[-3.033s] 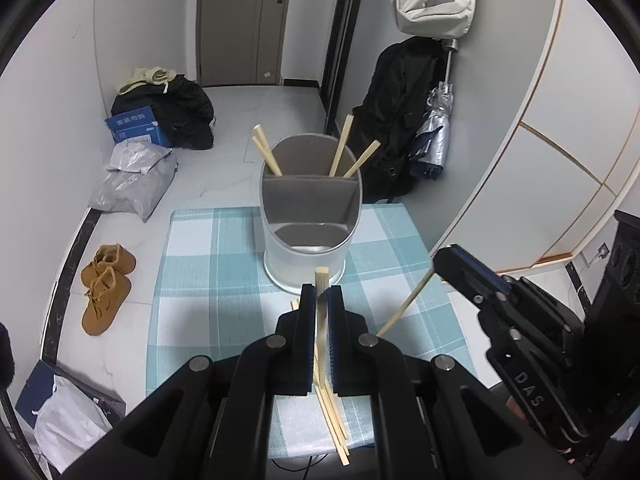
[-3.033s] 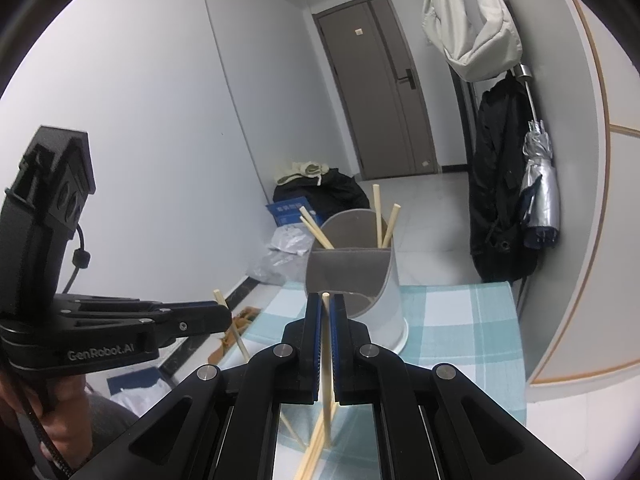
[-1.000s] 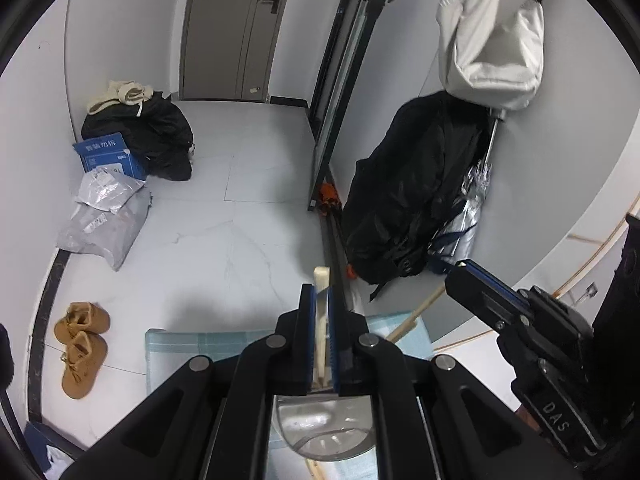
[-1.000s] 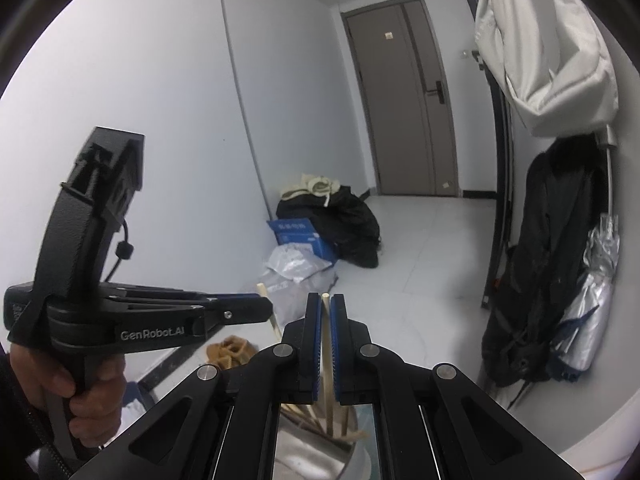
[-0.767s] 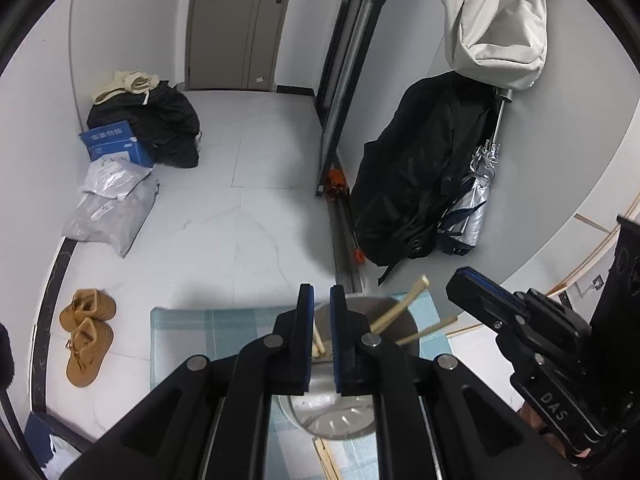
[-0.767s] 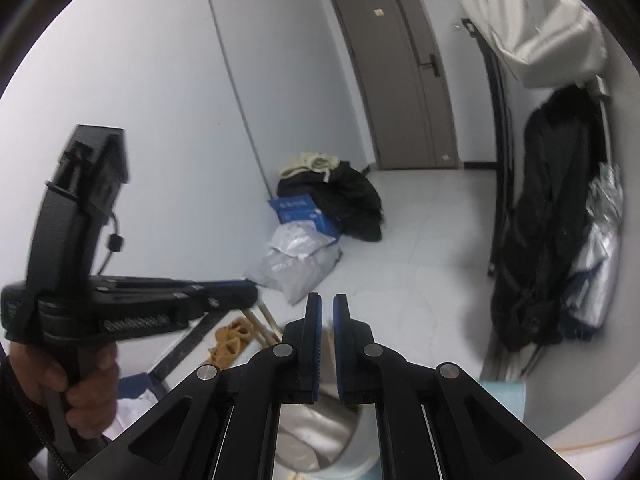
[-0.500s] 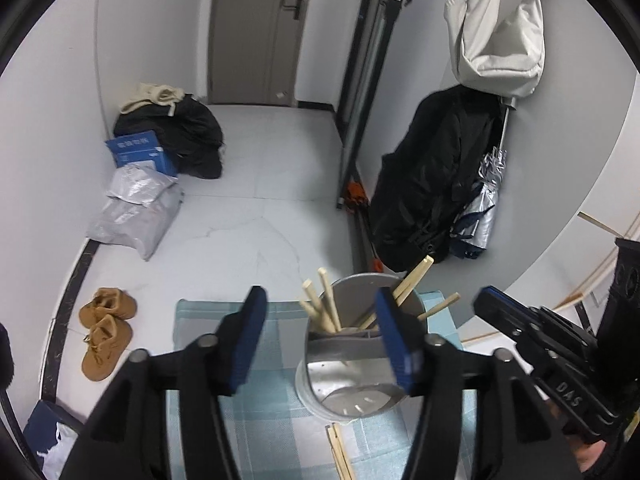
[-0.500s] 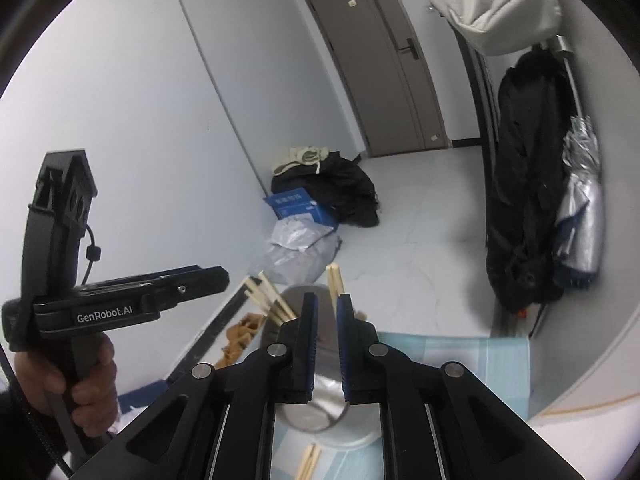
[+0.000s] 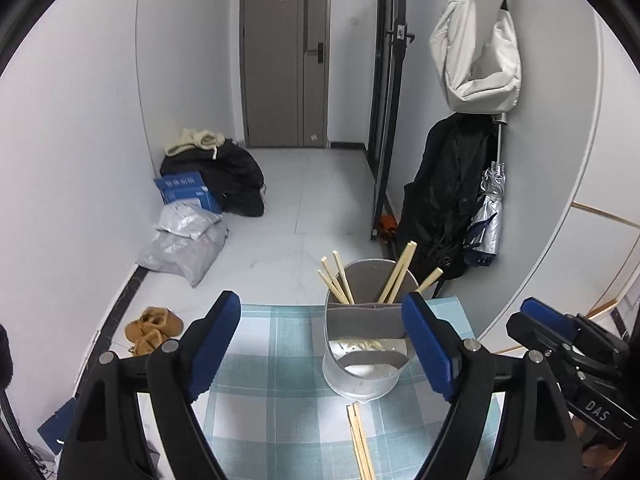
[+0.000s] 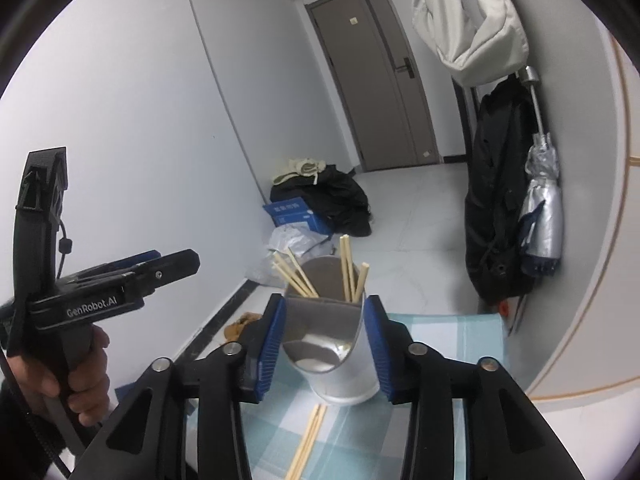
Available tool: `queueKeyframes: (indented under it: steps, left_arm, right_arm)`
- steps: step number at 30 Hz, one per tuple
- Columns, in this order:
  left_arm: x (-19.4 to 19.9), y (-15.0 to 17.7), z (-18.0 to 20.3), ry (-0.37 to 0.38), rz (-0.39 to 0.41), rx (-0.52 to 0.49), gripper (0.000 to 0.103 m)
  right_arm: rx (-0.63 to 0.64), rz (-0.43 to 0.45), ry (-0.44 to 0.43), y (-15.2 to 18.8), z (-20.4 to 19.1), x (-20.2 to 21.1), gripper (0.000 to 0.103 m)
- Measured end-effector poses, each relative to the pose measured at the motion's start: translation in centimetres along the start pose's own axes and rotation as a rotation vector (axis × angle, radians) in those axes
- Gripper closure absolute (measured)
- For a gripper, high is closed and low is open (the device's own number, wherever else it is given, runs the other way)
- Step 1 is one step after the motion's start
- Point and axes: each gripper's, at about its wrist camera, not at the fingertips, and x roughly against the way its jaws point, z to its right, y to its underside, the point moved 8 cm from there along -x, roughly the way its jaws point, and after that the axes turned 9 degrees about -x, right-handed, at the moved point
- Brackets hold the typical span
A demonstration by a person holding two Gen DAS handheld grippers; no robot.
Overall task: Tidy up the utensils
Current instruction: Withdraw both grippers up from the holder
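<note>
The tall silver metal utensil holder (image 9: pixel 366 344) could be tipped if it is knocked while the pale wooden chopsticks lying loose (image 9: pixel 360 444) near the checked tablecloth's (image 9: pixel 264 392) front edge are fetched. Six chopsticks stand in its rear compartment (image 10: pixel 320 276); the front appears empty. Left gripper (image 9: pixel 322 344) and right gripper (image 10: pixel 325 350) are spread, grasping nothing.

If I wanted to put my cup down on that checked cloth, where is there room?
The cloth is bare left of the holder, out to its left edge. A smaller strip lies right of the holder. Just in front of the holder is crowded: loose chopsticks lie there.
</note>
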Motion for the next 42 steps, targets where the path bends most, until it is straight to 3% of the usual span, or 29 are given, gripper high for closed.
queueKeyframes:
  steps: [5, 16, 24, 31, 37, 42]
  left_arm:
    - [0.8, 1.5, 0.6, -0.001, 0.018, 0.016, 0.018]
    - [1.3, 5.4, 1.2, -0.031, 0.040, 0.020, 0.014]
    - [-0.2, 8.5, 0.6, -0.022, 0.027, 0.068, 0.014]
    - [-0.9, 9.8, -0.1, -0.011, 0.015, 0.093, 0.015]
    - [-1.6, 10.8, -1.3, -0.041, 0.000, 0.110, 0.015]
    - [-2.1, 11.7, -2.3, -0.062, -0.038, 0.114, 0.015]
  right_arm:
    - [0.015, 0.026, -0.005, 1.4, -0.4, 1.8, 0.055]
    - [0.002, 0.001, 0.068, 6.5, 0.9, 2.3, 0.016]
    - [-0.033, -0.050, 0.095, 9.0, 2.3, 1.3, 0.012]
    - [0.049, 0.020, 0.112, 8.8, 1.2, 1.6, 0.000]
    - [0.075, -0.032, 0.116, 9.9, 1.1, -0.3, 0.000]
    - [0.050, -0.141, 0.145, 11.7, 2.1, -2.4, 0.000]
